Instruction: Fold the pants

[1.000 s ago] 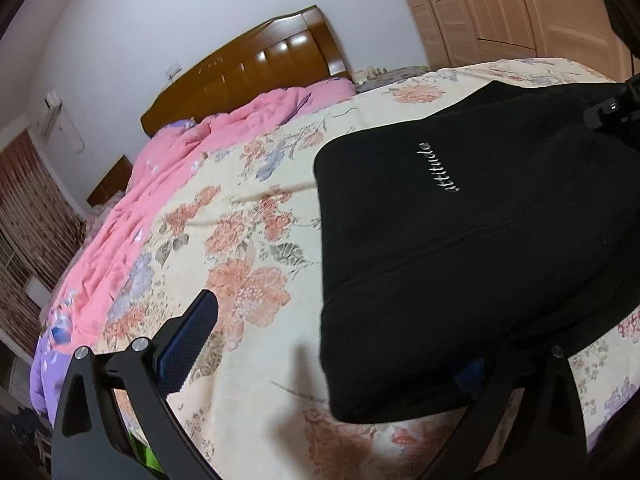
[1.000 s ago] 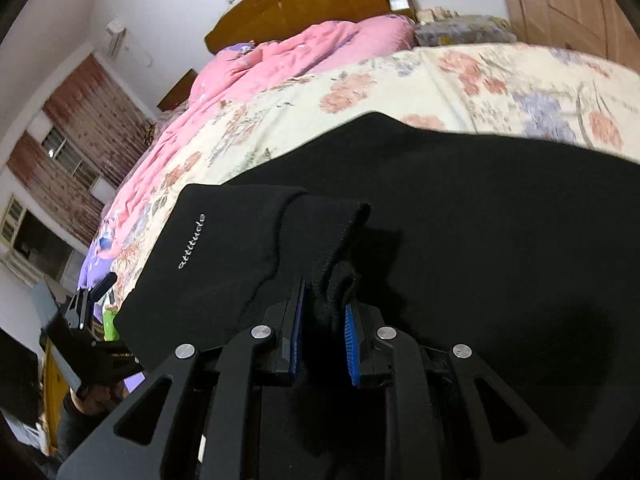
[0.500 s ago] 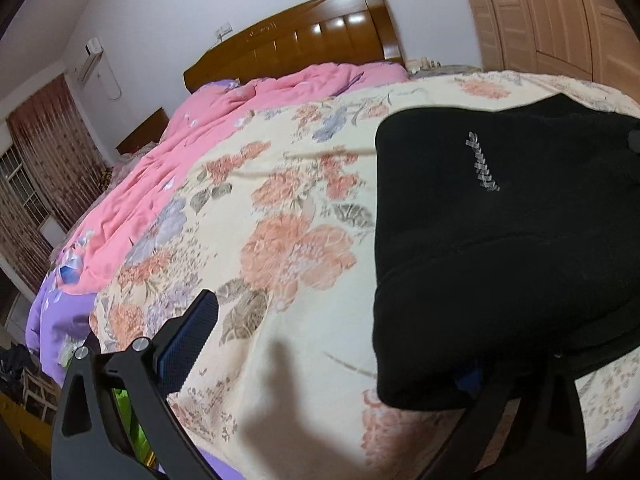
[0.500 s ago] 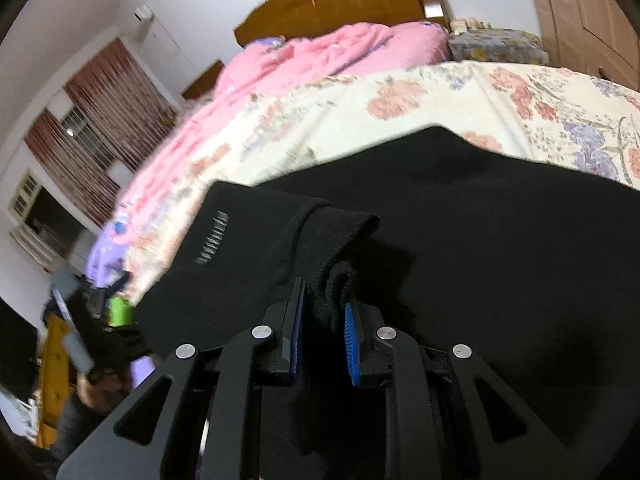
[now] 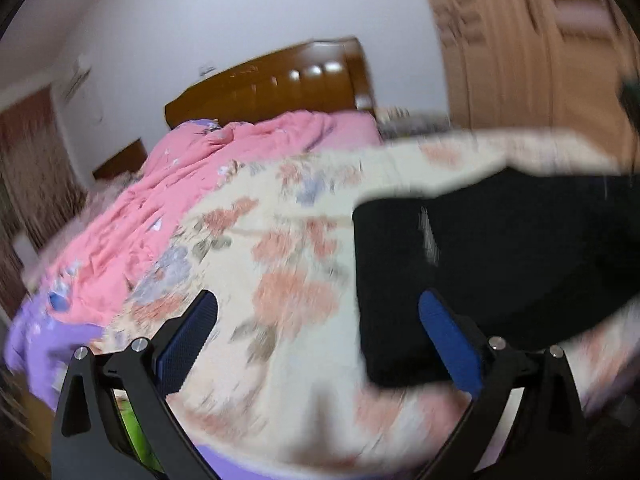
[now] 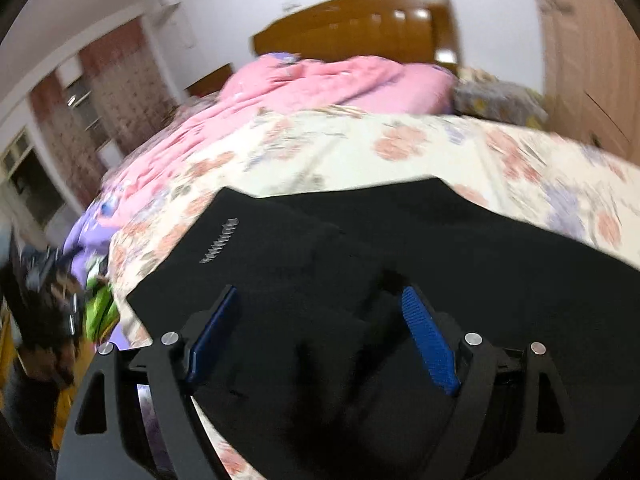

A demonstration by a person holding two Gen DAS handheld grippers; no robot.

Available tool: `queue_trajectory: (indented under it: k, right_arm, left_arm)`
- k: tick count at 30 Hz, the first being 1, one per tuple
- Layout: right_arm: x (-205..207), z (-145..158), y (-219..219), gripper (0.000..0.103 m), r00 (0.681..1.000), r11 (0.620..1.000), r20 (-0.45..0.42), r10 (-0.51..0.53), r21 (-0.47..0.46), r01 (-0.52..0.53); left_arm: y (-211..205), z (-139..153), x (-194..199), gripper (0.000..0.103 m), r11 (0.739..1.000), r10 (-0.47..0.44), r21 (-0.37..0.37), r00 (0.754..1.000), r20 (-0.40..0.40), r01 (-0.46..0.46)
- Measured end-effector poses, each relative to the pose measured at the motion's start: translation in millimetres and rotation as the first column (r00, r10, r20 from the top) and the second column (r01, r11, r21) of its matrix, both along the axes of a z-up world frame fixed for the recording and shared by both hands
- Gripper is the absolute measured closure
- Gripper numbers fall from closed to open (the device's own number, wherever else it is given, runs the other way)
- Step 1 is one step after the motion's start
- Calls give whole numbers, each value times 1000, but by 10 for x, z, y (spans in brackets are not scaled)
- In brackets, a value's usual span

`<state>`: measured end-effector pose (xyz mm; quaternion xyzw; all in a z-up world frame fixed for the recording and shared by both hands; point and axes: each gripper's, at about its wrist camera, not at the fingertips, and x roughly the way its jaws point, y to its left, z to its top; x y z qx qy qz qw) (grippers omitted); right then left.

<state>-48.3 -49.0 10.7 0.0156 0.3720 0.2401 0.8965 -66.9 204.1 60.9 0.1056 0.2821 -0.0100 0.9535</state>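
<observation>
The black pants (image 6: 400, 248) lie folded on the floral bedspread (image 6: 400, 148), a white logo on the top layer. They also show in the left wrist view (image 5: 500, 256) at the right. My right gripper (image 6: 318, 300) is open just above the pants, nothing between its blue pads. My left gripper (image 5: 318, 304) is open and empty over the bedspread (image 5: 280, 280); its right finger (image 5: 448, 336) overlaps the pants' near left corner. Both views are motion-blurred.
A pink quilt (image 5: 200, 200) is bunched at the far left of the bed below a wooden headboard (image 5: 272, 84). A wooden wardrobe (image 5: 540, 48) stands at the right. The bed's purple near edge (image 5: 48, 336) is at lower left.
My right gripper has opened and let go of the pants fold, which now lies flat. My left gripper has drawn back clear of the pants' corner. Both cameras have tilted upward.
</observation>
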Motion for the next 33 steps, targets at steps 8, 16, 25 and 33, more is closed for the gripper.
queue_trajectory:
  k: [8,16,25,33]
  right_arm:
    - [-192,-309,462,22,992,956,12,128,-268,-120]
    - [-169,-562,286,16,990,970,14,140,-204,-134]
    - [-117,-361,242,15,985,967,-92,143,-198,-159]
    - [574,11,104,15,995,965,96,18,-261,7]
  left_arm:
    - [-842,-386,816,2,987,-157,12,969,-189,162]
    - [-690,-804,901,1,988,-154,-42,958,-244,148]
    - [-726,-359,750,2,994,-103,-48,964,-245,95]
    - [-1000,-137,1500,2,970,-237,-111,942,-236,216]
